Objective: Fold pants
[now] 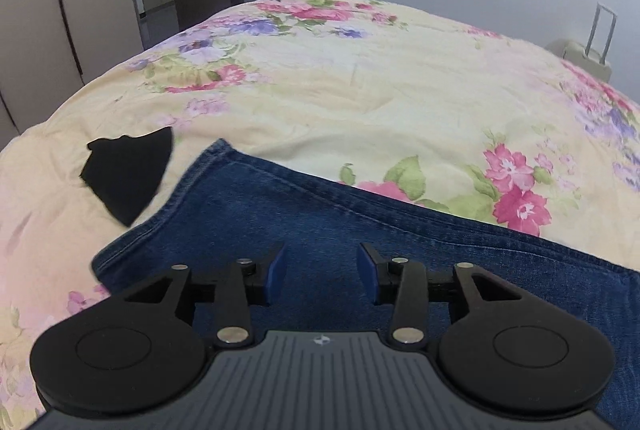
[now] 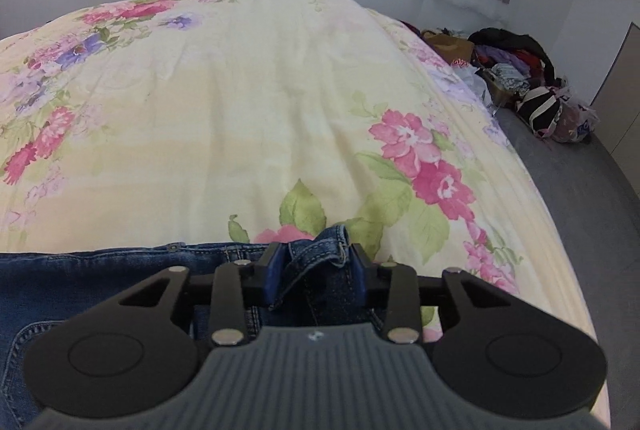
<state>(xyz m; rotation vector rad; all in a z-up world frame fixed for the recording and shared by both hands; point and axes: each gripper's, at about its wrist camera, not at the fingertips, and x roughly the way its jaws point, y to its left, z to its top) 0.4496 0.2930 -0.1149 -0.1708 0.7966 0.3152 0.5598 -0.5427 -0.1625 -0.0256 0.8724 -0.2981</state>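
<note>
The jeans (image 2: 80, 282) are gathered at the waistband between the right gripper (image 2: 316, 262) for lifting; the left gripper (image 1: 322, 270) is held wide above the leg, ready to pinch.

The jeans (image 1: 360, 230) are blue denim, lying flat on the bed (image 1: 360, 90) near its front edge. In the left wrist view one leg stretches across the lower picture, its stitched hem (image 1: 180, 190) at the left end, slightly curled and angled toward the far side. The cloth looks smooth there, with a seam running along its far edge. In the right wrist view the waistband (image 2: 160, 250) runs along the far edge of the denim, and a back pocket (image 2: 24, 350) with pale stitching shows at lower left. At the right end of the waistband a corner of denim (image 2: 320, 254) — band and belt loop — stands bunched and lifted off the bed.
</note>
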